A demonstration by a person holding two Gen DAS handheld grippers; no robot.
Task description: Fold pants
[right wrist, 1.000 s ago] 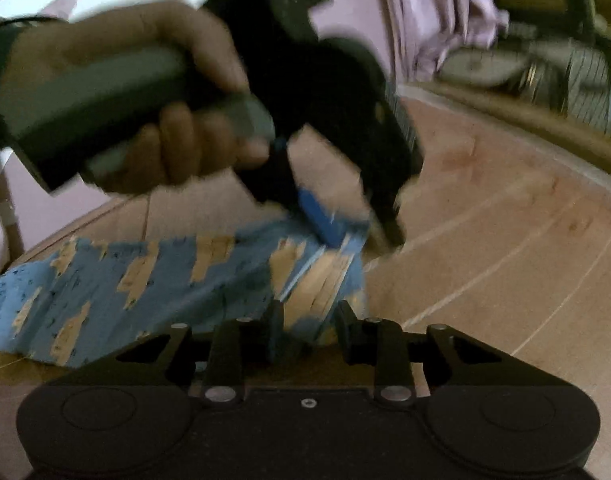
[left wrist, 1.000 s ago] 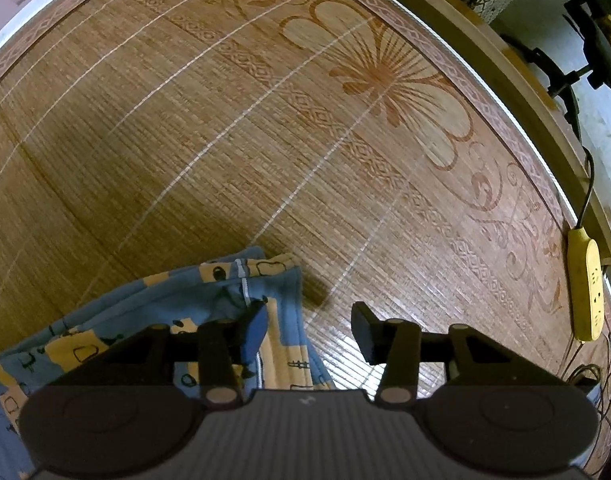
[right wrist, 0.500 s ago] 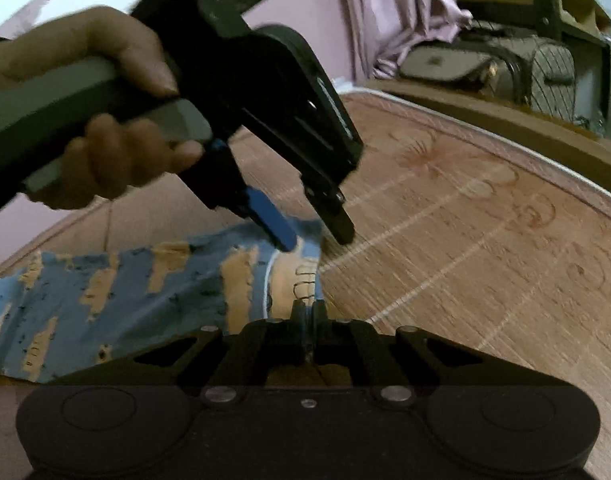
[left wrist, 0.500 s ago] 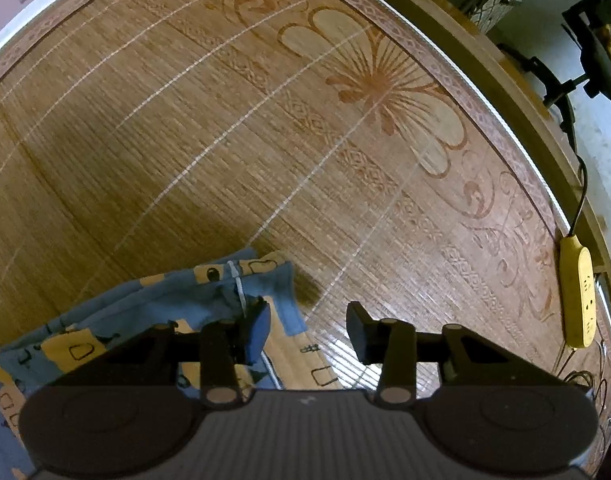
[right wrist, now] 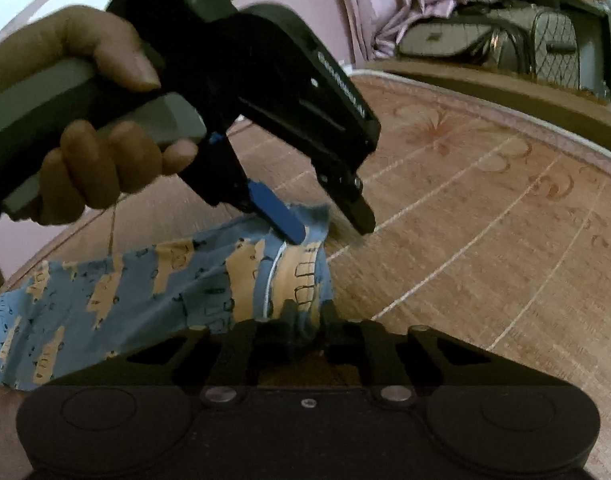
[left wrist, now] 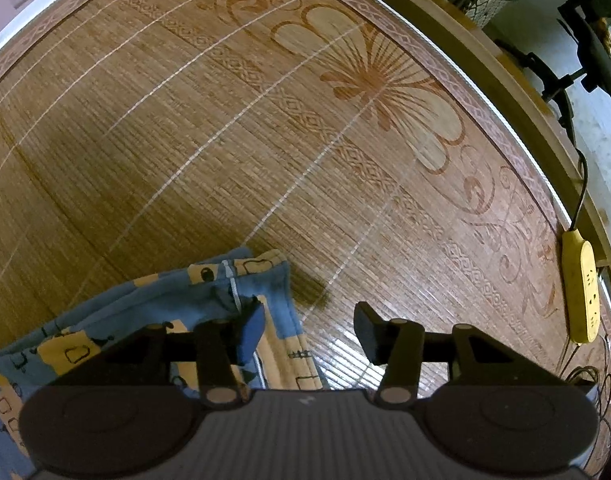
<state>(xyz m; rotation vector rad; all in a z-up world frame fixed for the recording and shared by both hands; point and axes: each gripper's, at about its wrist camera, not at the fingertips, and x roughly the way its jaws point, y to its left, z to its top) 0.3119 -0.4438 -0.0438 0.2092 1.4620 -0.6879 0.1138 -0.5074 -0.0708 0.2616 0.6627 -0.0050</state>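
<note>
Woven bamboo mat under me | pants blue-orange cartoon print, soft, rumpled, at 7 o'clock | left gripper spread wide | right gripper apparently pinching pants hem

A home bedroom: woven bed mat, handbags, curtain.

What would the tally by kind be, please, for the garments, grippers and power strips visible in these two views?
Pants: 1
Grippers: 2, left gripper and right gripper
Power strip, yellow: 1
Total: 4
</note>
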